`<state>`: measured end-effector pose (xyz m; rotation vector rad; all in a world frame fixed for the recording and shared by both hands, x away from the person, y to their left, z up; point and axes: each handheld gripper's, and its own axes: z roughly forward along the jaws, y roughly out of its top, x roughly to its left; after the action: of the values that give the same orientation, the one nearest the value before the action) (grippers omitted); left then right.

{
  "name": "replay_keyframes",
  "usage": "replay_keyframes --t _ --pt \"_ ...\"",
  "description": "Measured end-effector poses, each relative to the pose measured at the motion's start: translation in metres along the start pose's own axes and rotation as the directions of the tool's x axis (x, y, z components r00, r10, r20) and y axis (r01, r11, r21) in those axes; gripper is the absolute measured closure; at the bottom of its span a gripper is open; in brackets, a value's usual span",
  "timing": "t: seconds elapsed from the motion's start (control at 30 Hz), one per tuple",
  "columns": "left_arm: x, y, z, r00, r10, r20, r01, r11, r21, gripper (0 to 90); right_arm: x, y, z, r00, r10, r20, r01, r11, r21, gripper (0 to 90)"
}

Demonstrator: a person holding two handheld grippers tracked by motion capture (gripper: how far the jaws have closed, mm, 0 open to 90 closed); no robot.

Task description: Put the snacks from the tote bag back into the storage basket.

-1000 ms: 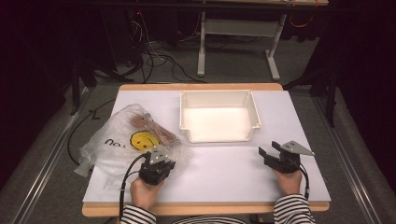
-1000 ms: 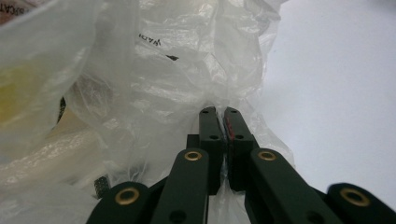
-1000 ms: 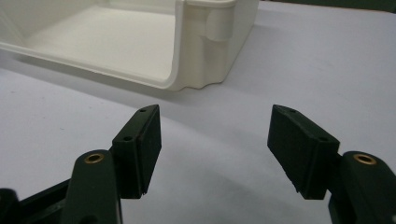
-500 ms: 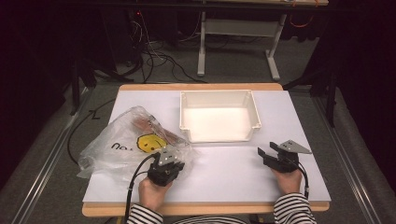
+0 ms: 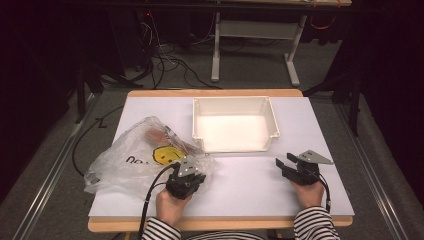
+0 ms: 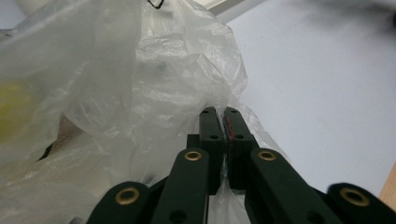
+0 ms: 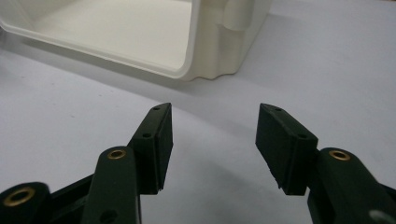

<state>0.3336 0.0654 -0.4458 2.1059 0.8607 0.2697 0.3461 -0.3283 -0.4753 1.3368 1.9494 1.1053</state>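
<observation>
A crumpled clear plastic bag (image 5: 132, 157) with a yellow smiley face lies on the left of the white table (image 5: 250, 185); something brownish shows inside it. My left gripper (image 5: 188, 170) is shut on the bag's right edge. In the left gripper view the plastic bag (image 6: 116, 88) is pinched between the closed jaws of the left gripper (image 6: 223, 114). An empty white bin (image 5: 234, 122) stands at the middle back. My right gripper (image 5: 284, 162) rests open near the table's front right. In the right gripper view the right gripper (image 7: 212, 121) holds nothing, and the bin's corner (image 7: 205, 51) lies just ahead.
The table's wooden front edge (image 5: 225, 223) runs close to the person's striped sleeves. Beyond the table are a desk frame (image 5: 250, 50) and loose cables (image 5: 160, 55) on the grey floor. Bare white surface lies between the two grippers.
My left gripper has pulled the bag to the right and toward the front edge, dragging the plastic with it. The right gripper has stayed in place, still open.
</observation>
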Motion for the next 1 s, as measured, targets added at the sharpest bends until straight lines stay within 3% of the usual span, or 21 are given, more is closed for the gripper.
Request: replay_keyframes --t 0.37,0.73,1.0 --pt "-0.018 0.012 0.006 0.9988 0.016 0.046 -0.016 0.9999 0.002 88.8 0.002 0.001 -0.001 0.9992 0.03 -0.026 -0.03 0.999 -0.011 47.5" --pt "-0.031 0.02 0.017 0.9964 0.031 0.079 -0.031 0.9995 0.004 88.8 0.012 0.004 -0.006 0.9966 -0.01 -0.082 0.008 1.0 -0.018 45.8" --pt "-0.042 0.026 0.03 0.9938 0.034 0.106 -0.035 0.9994 0.004 88.8 0.028 0.005 -0.01 0.9855 -0.058 -0.159 0.058 0.998 -0.004 47.9"
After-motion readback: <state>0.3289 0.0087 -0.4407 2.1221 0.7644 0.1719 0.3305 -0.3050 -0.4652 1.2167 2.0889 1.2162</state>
